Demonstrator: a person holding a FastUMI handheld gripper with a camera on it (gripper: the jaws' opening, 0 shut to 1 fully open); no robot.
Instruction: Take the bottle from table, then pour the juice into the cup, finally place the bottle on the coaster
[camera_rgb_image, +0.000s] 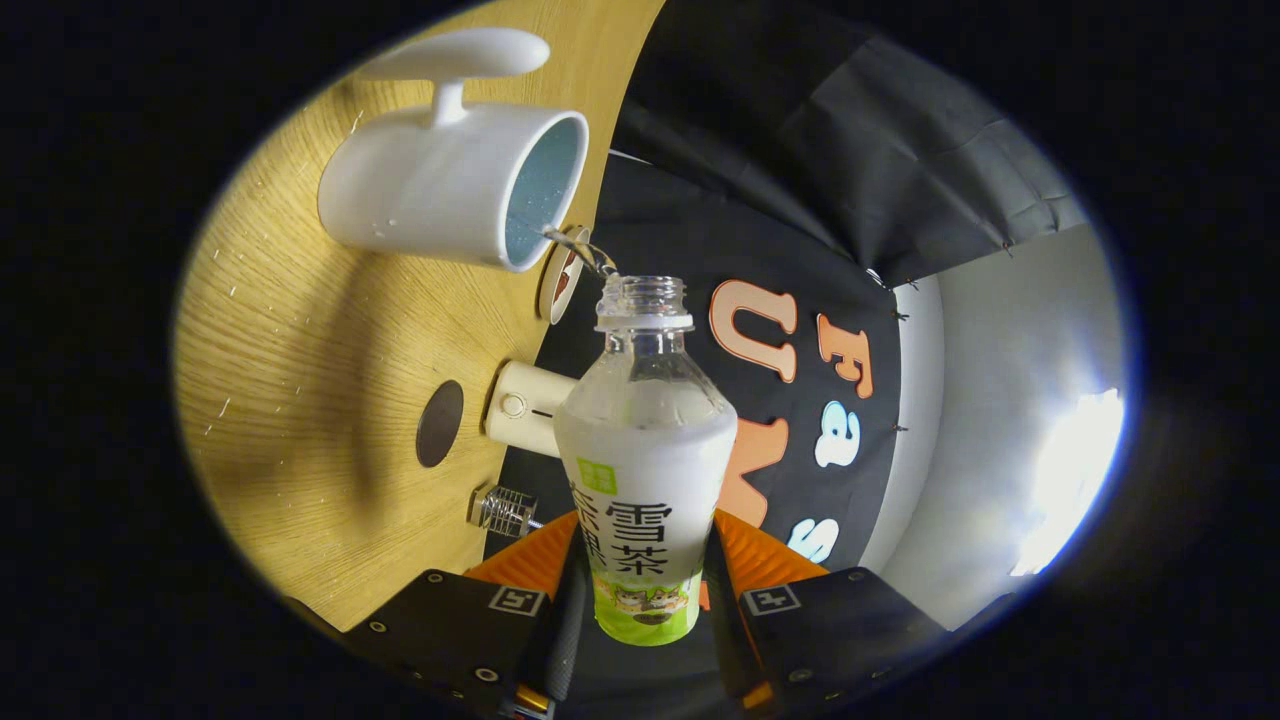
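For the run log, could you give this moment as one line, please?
phase: pouring | gripper: shut on bottle | bottle: tipped, stream entering cup | coaster: bare

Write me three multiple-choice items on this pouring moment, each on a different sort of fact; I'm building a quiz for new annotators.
1. Where is the bottle?
A. Between the fingers of the hand-held gripper
B. Lying on the table
C. Inside the cup

2. What colour is the outside of the cup?
A. Red
B. White
C. Black

3. What state is the bottle's mouth in?
A. Capped
B. Covered with foil
C. Open, with a thin stream of liquid running to the cup's rim

Answers:
1 A, since both fingers press on the bottle's lower body.
2 B, since the cup's wall and handle are white.
3 C, since the neck's threads are bare and liquid bridges the gap to the cup.
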